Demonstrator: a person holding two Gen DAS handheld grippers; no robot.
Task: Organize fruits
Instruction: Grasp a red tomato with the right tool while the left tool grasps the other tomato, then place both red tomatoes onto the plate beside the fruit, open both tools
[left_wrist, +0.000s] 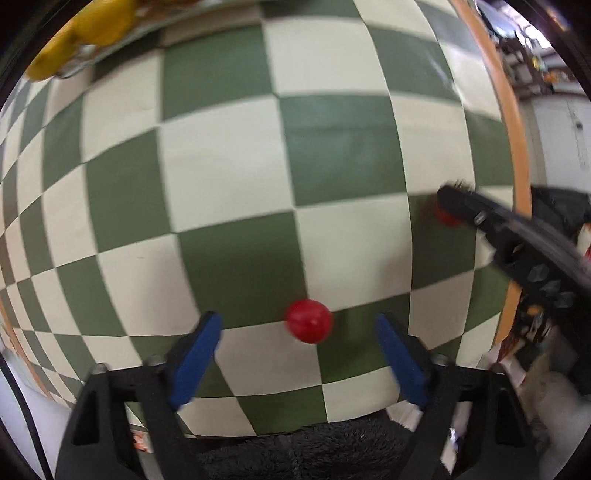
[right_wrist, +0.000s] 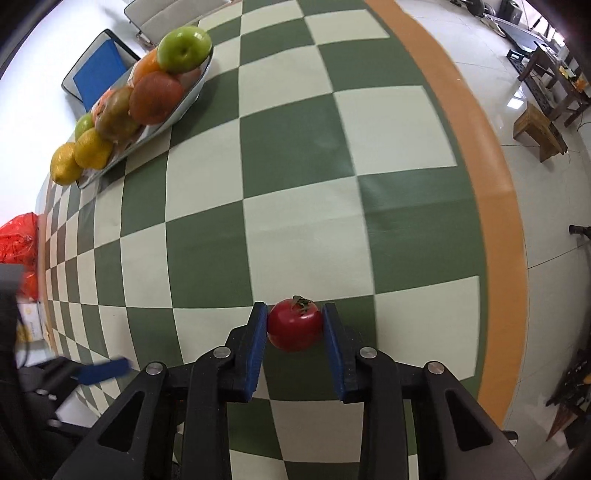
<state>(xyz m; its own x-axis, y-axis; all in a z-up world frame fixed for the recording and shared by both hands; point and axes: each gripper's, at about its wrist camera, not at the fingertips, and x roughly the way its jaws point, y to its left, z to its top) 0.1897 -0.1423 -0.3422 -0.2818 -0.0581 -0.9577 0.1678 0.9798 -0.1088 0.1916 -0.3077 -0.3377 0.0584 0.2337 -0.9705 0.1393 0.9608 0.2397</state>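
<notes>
- My right gripper (right_wrist: 295, 332) is nearest in its own view: the two blue pads (right_wrist: 256, 350) sit pressed against either side of a red tomato (right_wrist: 294, 325), clamped on it at the tips, with its green stalk cap pointing away from me.
- Whether that tomato is lifted or resting on the checked tablecloth (right_wrist: 295, 166) I cannot tell from this angle.
- My left gripper (left_wrist: 299, 354) has its fingers spread wide apart, holding nothing.
- Between and just past its blue pads (left_wrist: 195, 362) lies a small red fruit (left_wrist: 309, 320), blurred, touching neither pad; it sits where a green and a cream square of the cloth meet.
- From the left wrist view the right gripper comes in from the right side as a dark blurred shape, with a bit of red showing at its tip near the table's edge.
- From the right wrist view one blue pad of the left gripper shows low on the left, blurred.
- A red plastic bag (right_wrist: 18, 240) sits at the left edge of the table, mid distance.
- Far left stands a long silver tray (right_wrist: 192, 92) piled with fruit: two lemons (right_wrist: 79, 155) at its near end, then an orange-red fruit, and a green apple (right_wrist: 184, 50) at the far end.
- Beyond the tray a chair with a blue seat (right_wrist: 98, 72) stands off the table.
- The orange table rim (right_wrist: 495, 206) runs along the right.
</notes>
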